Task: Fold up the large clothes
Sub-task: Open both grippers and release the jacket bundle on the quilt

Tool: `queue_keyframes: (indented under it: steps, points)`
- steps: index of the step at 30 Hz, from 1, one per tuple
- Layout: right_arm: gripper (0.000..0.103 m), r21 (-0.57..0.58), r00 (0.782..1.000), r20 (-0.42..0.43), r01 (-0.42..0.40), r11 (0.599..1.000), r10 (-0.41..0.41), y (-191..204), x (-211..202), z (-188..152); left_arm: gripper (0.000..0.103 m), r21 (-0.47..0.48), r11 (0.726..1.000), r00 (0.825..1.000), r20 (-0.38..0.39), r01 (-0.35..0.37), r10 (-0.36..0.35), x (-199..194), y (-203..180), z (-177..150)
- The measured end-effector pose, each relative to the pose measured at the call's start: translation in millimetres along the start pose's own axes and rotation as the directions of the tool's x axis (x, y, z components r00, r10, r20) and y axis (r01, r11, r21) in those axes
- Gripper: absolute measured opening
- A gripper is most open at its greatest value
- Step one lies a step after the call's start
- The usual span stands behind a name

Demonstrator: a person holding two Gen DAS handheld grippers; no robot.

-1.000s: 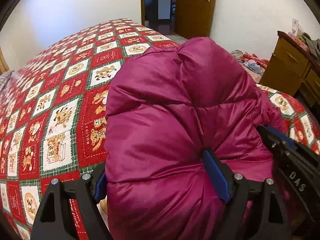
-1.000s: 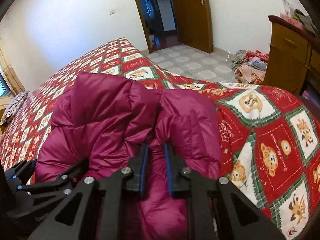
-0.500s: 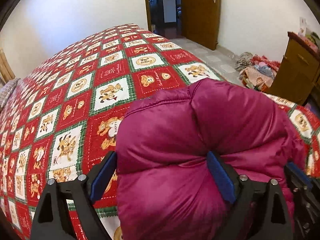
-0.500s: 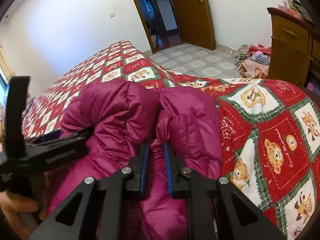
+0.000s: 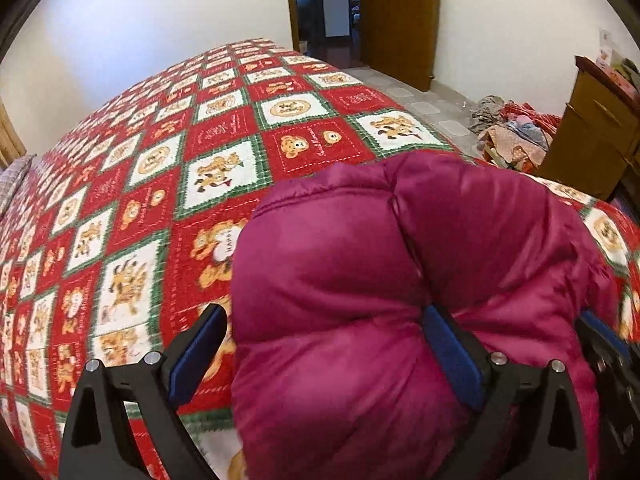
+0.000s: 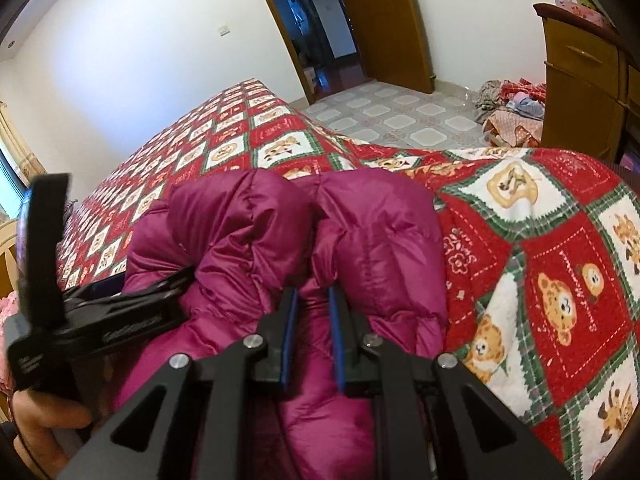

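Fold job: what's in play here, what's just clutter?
In play:
jacket
left gripper, jaws just opening, left pad clear of the jacket
right gripper, pinching the jacket
quilt

Clutter:
floor clothes pile
dresser
door

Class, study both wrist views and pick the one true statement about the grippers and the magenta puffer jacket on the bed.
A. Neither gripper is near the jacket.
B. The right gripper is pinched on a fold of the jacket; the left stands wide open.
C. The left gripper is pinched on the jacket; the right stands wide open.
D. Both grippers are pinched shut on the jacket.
B: the right gripper squeezes a fold of the jacket between near-closed pads, while the left gripper has just been opening, its left pad clear of the fabric over the quilt.
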State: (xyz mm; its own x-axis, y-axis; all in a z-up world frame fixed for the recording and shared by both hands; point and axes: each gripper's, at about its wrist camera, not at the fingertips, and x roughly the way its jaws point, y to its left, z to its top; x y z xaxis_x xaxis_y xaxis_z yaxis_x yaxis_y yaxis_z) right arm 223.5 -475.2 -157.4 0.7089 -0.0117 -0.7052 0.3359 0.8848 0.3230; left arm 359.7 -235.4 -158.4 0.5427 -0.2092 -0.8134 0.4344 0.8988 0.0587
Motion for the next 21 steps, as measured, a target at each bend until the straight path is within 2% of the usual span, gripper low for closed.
queue_keyframes:
  steps: [4,9,14,19,21]
  points:
    - [0.016,-0.002,1.0,0.002,0.004,1.0,-0.004,-0.4,0.0,-0.2,0.099,0.013,1.0,0.999,0.04,0.009,-0.009,-30.4,9.0,-14.0]
    - [0.016,-0.054,0.997,0.006,0.074,0.996,-0.074,11.8,-1.0,-0.7,0.099,-0.038,0.998,0.998,0.049,0.049,-0.047,-55.0,20.1,-41.4]
    - [0.02,-0.094,0.992,0.032,0.122,0.988,-0.119,20.0,-18.6,-7.0,0.099,0.001,1.0,0.999,0.049,0.021,-0.021,-57.3,14.1,-52.2]
    - [0.027,-0.034,0.994,0.063,0.094,0.995,-0.092,14.3,-49.6,-27.0,0.099,-0.015,1.0,0.999,0.034,0.018,-0.017,-49.9,15.1,-52.7]
    - [0.029,-0.03,0.994,0.063,0.089,0.996,-0.087,12.3,-49.1,-35.9,0.099,-0.022,1.0,0.999,0.035,0.016,-0.015,-48.3,14.0,-54.3]
